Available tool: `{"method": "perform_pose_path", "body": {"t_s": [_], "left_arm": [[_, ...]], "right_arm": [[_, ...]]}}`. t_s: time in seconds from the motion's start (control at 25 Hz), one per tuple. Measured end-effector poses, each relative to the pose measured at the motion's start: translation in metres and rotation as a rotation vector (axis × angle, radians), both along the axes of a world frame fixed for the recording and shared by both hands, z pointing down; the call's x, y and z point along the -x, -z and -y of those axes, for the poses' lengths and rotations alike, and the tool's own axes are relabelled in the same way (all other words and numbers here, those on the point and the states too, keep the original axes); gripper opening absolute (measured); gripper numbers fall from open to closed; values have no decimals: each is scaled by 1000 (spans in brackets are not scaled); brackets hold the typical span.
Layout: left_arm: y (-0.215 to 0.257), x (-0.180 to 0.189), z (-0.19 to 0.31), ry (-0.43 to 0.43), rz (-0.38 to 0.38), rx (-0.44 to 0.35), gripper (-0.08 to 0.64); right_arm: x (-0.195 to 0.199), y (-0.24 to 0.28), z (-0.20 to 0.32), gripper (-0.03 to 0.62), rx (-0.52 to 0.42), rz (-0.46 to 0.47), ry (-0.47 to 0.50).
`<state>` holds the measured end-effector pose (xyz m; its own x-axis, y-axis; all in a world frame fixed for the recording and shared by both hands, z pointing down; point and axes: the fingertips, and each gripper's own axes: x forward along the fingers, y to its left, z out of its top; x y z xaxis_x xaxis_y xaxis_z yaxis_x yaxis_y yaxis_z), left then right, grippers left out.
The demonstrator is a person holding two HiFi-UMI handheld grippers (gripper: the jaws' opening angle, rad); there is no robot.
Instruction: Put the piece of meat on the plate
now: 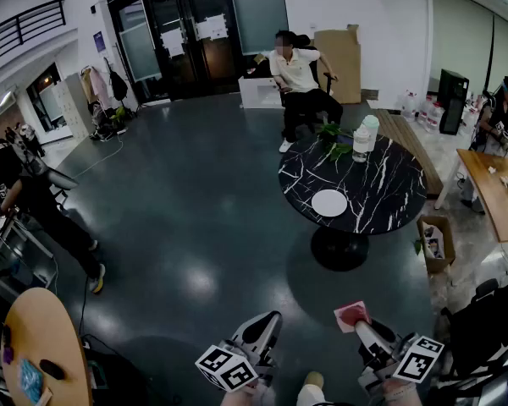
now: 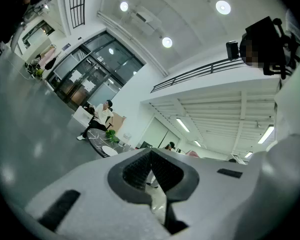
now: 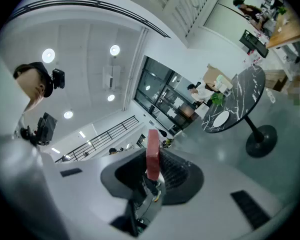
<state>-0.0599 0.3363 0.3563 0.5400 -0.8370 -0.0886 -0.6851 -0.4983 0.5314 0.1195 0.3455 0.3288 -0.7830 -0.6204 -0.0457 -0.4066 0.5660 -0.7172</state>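
The right claw (image 3: 152, 178) pinches the piece of meat (image 3: 152, 151), a flat pink-red slab, edge-on between its ribbed dark pads, well short of the round, black, white-veined marble worktop (image 1: 385, 184). The left claw (image 2: 151, 173) has its ribbed pads pressed together with nothing between. A smooth, round white plate (image 1: 329, 202) lies on that worktop's nearer side.

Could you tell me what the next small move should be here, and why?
Probably carry the right gripper forward toward the round table. Its jaws already clamp the piece of meat, while the white plate sits on that table, well ahead across the floor.
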Motion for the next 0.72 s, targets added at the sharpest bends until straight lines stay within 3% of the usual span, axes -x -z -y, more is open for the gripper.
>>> {"method": "perform_pose_path", "body": {"t_s": [0.32,0.72], "left_arm": [[-7,-40,71,-46,7,-11,8],[-18,-40,112,-37,39,13,8]], "right_arm": [[-24,-11,69,78,9,13,1],[-29,-18,112,78,27,43,4]]}}
